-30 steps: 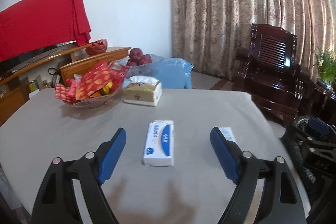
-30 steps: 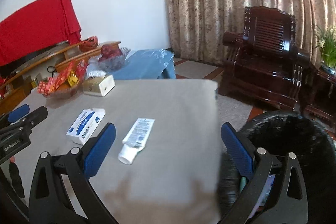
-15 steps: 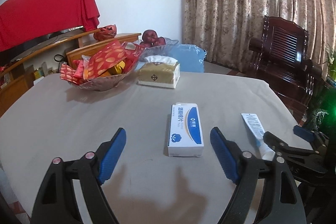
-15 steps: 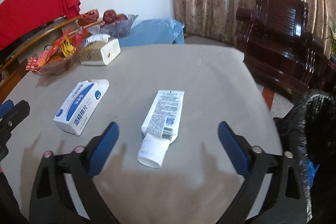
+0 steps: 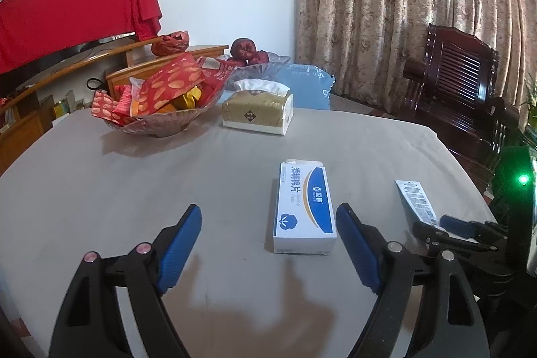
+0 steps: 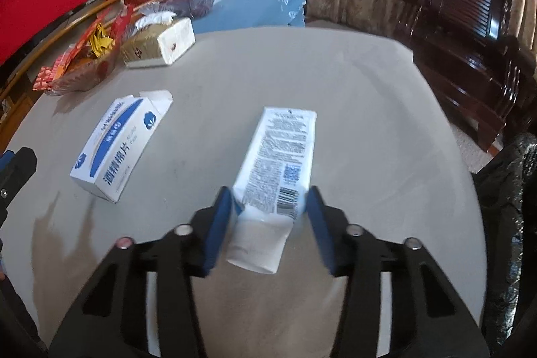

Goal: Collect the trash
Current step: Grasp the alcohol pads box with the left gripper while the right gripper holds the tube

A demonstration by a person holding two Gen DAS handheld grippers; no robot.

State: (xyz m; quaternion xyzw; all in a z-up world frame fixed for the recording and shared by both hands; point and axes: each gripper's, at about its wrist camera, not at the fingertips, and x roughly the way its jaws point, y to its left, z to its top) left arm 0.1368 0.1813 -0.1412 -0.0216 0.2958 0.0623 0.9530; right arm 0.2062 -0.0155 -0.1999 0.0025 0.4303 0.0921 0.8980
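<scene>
A white tube point(image 6: 277, 168) with printed text lies on the grey table point(image 6: 352, 83). My right gripper point(image 6: 268, 207) has its blue pads against both sides of the tube near its cap end. The tube also shows in the left wrist view point(image 5: 416, 198), with the right gripper point(image 5: 446, 228) on it. A white and blue box point(image 5: 303, 207) lies flat just ahead of my left gripper point(image 5: 268, 235), which is open and empty, low over the table. The box also shows in the right wrist view point(image 6: 117, 143), left of the tube.
A bowl of red snack packets point(image 5: 157, 103) and a tissue box point(image 5: 258, 109) stand at the table's far side. A fruit bowl point(image 5: 251, 59) sits behind them. A dark wooden chair point(image 5: 463, 96) and a black bag point(image 6: 510, 217) are off the table's right edge.
My right gripper has moved forward and closed its jaws from wide open onto the tube. My left gripper has come closer to the box, still open.
</scene>
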